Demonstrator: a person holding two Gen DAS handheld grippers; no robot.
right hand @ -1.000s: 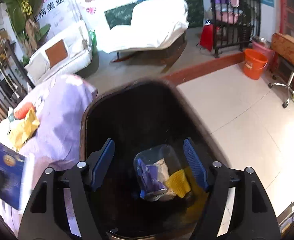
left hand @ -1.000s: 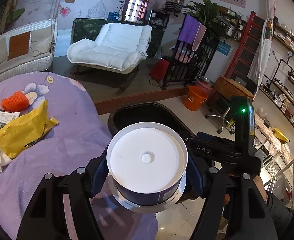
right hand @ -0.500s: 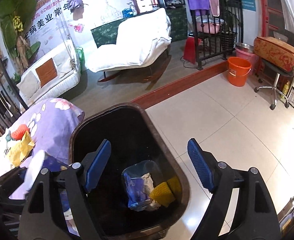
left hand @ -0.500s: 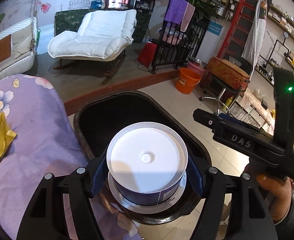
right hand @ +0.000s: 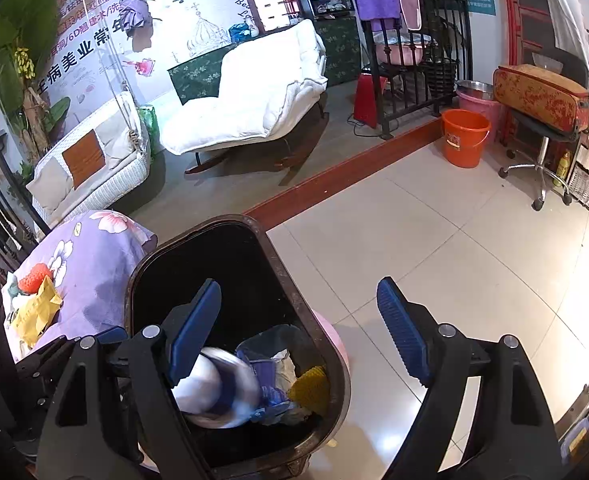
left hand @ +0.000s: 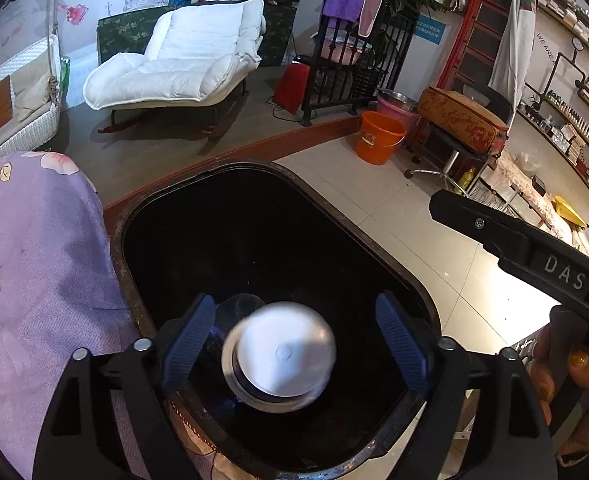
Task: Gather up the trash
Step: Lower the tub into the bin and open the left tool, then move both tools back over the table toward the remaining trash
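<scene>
Between spread left fingers [left hand: 190,340], untouched: blurred white-lidded tub [left hand: 280,356], inside bin [left hand: 374,248].

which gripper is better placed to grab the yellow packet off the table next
Left, probably. Both the left gripper and right gripper are open, but the yellow packet lies on the left gripper's side of the bin.

The bin [left hand: 282,216] mouth is left open toward 12 o'clock; its bottom is blocked by the tub [left hand: 280,356] and trash [right hand: 282,376].
</scene>
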